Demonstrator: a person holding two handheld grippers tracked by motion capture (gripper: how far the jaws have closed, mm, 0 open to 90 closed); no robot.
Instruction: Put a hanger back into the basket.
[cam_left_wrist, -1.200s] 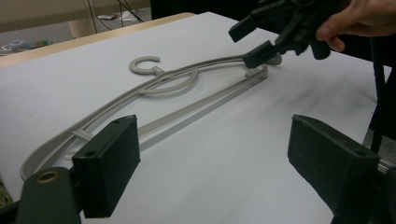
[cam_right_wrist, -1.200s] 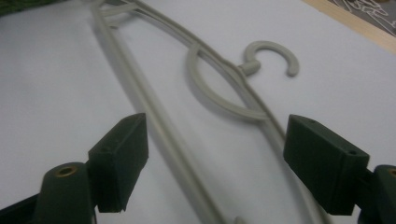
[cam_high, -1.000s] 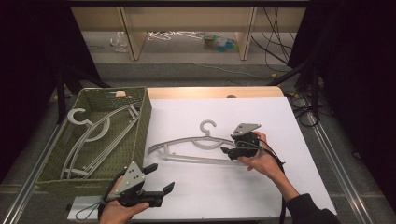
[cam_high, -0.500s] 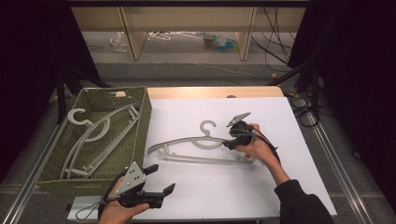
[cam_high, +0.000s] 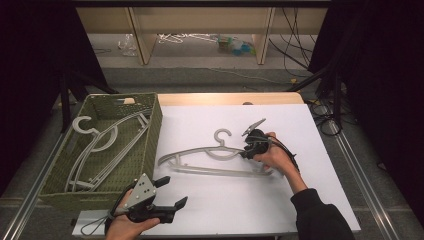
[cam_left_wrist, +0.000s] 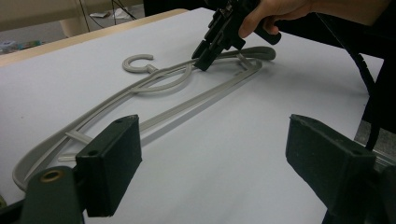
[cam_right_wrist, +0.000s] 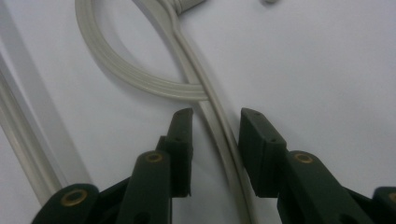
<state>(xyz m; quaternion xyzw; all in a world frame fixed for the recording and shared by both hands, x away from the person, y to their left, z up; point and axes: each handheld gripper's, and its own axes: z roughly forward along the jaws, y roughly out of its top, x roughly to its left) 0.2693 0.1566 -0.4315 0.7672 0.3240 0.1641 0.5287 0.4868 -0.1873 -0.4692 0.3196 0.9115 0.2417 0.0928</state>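
1. On the white counter (cam_high: 320, 200) lies our pale grey plastic hanger (cam_high: 215, 162), long axis running left to right, hook pointing away from us.
2. Our right claw (cam_high: 246, 151) has come down and leftward; its jaws, just closing, straddle the hanger's upper arm without gripping.
3. Our left claw (cam_high: 172, 192) hovers released.

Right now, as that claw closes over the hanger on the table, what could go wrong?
The right gripper straddles the hanger's thin arm, its jaws just closing with gaps either side, so the bar may slip out. Gripped off-centre, the hanger may tilt when lifted. The basket already holds hangers, so hooks could tangle.
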